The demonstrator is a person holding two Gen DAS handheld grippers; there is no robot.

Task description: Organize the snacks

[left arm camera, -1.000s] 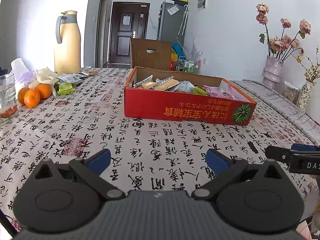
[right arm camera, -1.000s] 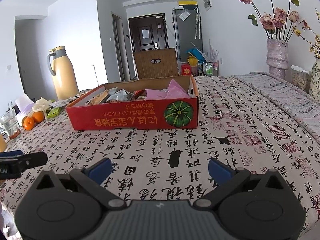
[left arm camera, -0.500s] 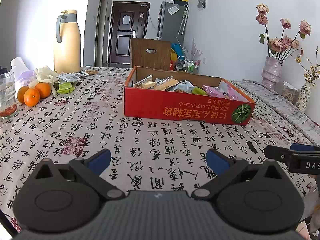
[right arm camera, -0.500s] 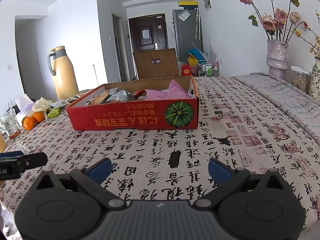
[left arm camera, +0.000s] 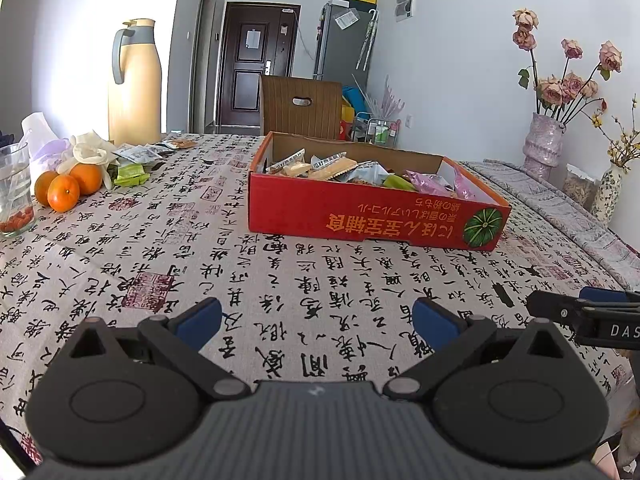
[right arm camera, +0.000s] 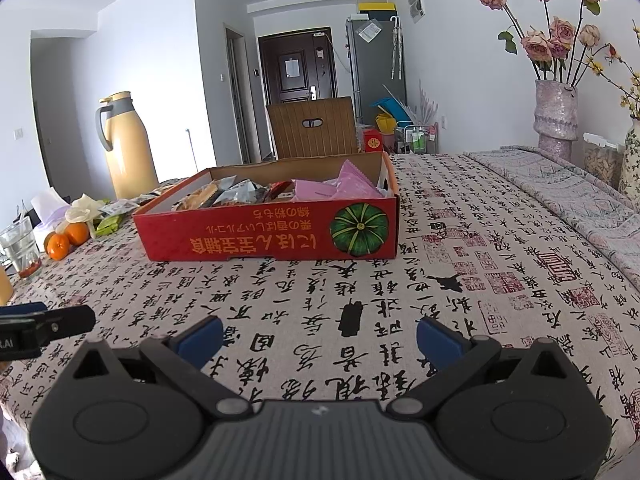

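Both the left gripper and right gripper hover released (nothing held) before the snack box.

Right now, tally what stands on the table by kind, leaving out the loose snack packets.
Oranges: 3
Red snack box: 1
Yellow thermos jug: 1
Drinking glass: 1
Vases of flowers: 2
Total: 8

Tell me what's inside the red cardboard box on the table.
The red cardboard box holds loose wrapped snacks: tan biscuit packs at the left end, silvery packets and a green one mid-box, pink bags at the right. Whatever lies beneath them is covered.
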